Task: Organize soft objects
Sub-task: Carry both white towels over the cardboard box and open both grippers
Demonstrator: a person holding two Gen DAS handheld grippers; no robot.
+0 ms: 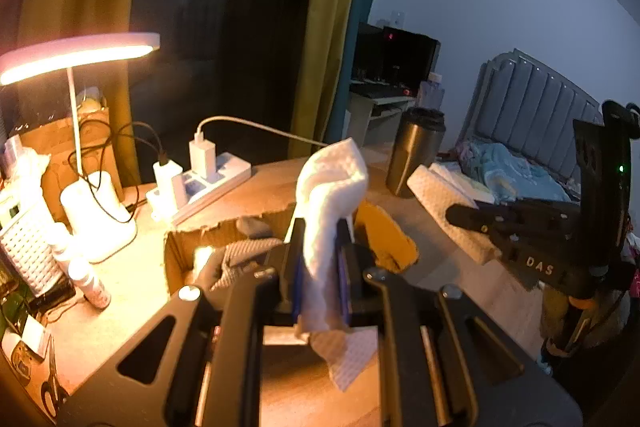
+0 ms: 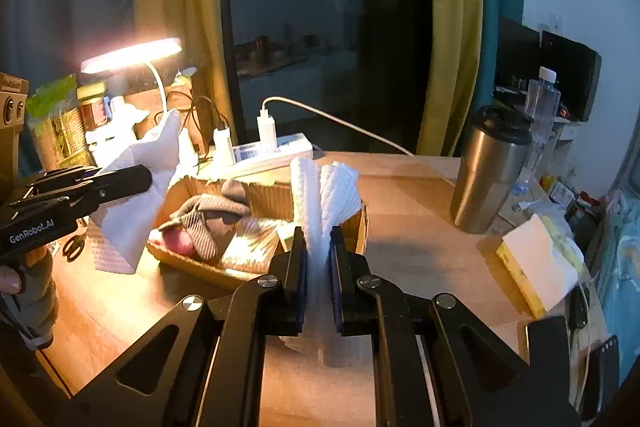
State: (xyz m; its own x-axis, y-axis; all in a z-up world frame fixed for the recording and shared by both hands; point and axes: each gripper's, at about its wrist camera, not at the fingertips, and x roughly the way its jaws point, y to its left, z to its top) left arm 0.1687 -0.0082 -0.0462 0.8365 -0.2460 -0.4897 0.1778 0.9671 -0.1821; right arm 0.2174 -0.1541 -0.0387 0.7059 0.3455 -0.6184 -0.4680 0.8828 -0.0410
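On the wooden counter (image 2: 400, 195), between both tongs and just ahead of them, sits a shallow cardboard box (image 2: 256, 195) with torn, corrugated walls. It already holds soft items: a grey ribbed cloth (image 2: 208, 219), something pink beneath it and, in the left view, a mustard-yellow fabric (image 1: 384, 239) at the far end.

Left tongs (image 1: 320, 255): clamped on a white waffle-textured cloth (image 1: 332, 195). This cloth stands upright between the jaws, long axis near vertical, its top flopped over and a loose corner hanging below the grip. The box lies directly beyond and below the jaws.

Right tongs (image 2: 318, 251): clamped on a second white textured cloth (image 2: 324, 195), gathered into two upright folds above the jaws, its tail draped beneath. The box's near right corner lies just past the fingertips.

Judgement: both cloths are thin, limp and quilted; they will collapse on release, not hold shape. Each pair of tongs is near the box; the left appears more squarely over the opening, the right at its edge. Placement calls for a short forward and downward move before release.

Also noted: a steel tumbler (image 2: 490, 167), a lit desk lamp (image 2: 132, 55) and a power strip (image 2: 272, 149) behind the box.
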